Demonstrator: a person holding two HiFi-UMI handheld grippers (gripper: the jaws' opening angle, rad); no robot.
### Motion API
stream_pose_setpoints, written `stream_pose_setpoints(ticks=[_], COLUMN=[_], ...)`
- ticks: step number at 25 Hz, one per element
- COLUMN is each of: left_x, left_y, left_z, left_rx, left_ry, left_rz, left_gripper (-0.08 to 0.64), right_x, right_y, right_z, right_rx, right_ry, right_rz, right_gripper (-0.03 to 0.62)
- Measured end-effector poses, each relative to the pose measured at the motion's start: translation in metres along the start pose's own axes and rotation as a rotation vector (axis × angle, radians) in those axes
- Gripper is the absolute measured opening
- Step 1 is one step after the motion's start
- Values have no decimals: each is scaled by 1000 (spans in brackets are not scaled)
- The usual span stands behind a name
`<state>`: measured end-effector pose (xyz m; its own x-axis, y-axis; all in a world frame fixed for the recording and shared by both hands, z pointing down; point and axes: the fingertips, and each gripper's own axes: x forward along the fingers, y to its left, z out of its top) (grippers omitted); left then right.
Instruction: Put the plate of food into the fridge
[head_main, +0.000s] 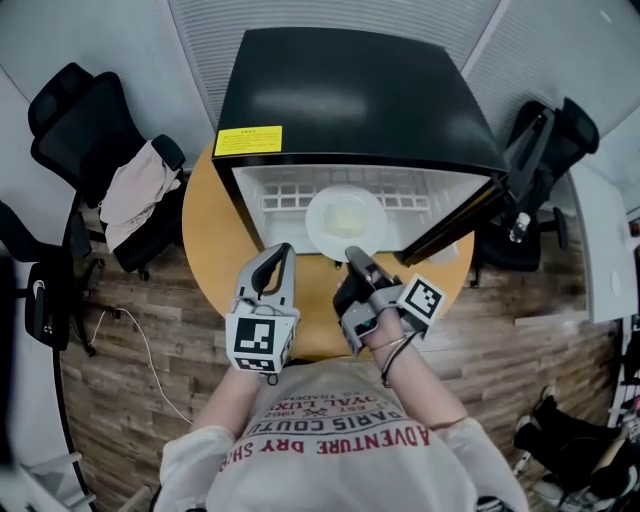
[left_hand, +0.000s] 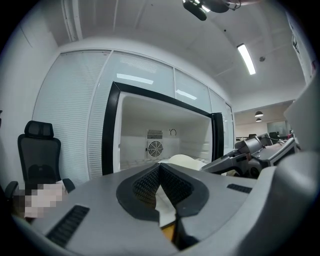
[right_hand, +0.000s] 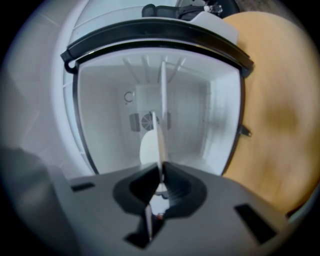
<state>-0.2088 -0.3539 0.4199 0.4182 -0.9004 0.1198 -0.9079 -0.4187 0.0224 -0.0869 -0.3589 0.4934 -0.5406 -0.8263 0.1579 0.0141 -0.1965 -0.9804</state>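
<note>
A white plate with pale food sits level in the mouth of the open black mini fridge, partly over its white wire shelf. My right gripper is shut on the plate's near rim. In the right gripper view the plate shows edge-on as a thin white line running out from my right gripper into the white fridge interior. My left gripper hovers left of the plate, shut and empty. In the left gripper view the left gripper points at the fridge, with the plate beyond.
The fridge stands on a round wooden table. Its door hangs open to the right. A black office chair draped with cloth stands left, and another chair right. A cable lies on the wooden floor.
</note>
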Motion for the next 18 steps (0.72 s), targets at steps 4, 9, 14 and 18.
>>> stream_pose_setpoints(ticks=[4, 9, 14, 18], left_x=[13, 31, 47, 53], left_y=[2, 4, 9, 13], left_z=[0, -1, -1, -5], left_rx=[-2, 0, 3, -3], left_ry=[7, 22, 33, 42], left_rz=[6, 13, 12, 11], left_gripper=[26, 26, 26, 26], right_x=[14, 32, 47, 57], right_y=[-3, -3, 0, 2], right_z=[7, 14, 22, 27], right_rx=[-1, 6, 6, 10], right_ry=[8, 20, 6, -8], right_rz=[-25, -33, -32, -31], right_gripper=[38, 38, 38, 38])
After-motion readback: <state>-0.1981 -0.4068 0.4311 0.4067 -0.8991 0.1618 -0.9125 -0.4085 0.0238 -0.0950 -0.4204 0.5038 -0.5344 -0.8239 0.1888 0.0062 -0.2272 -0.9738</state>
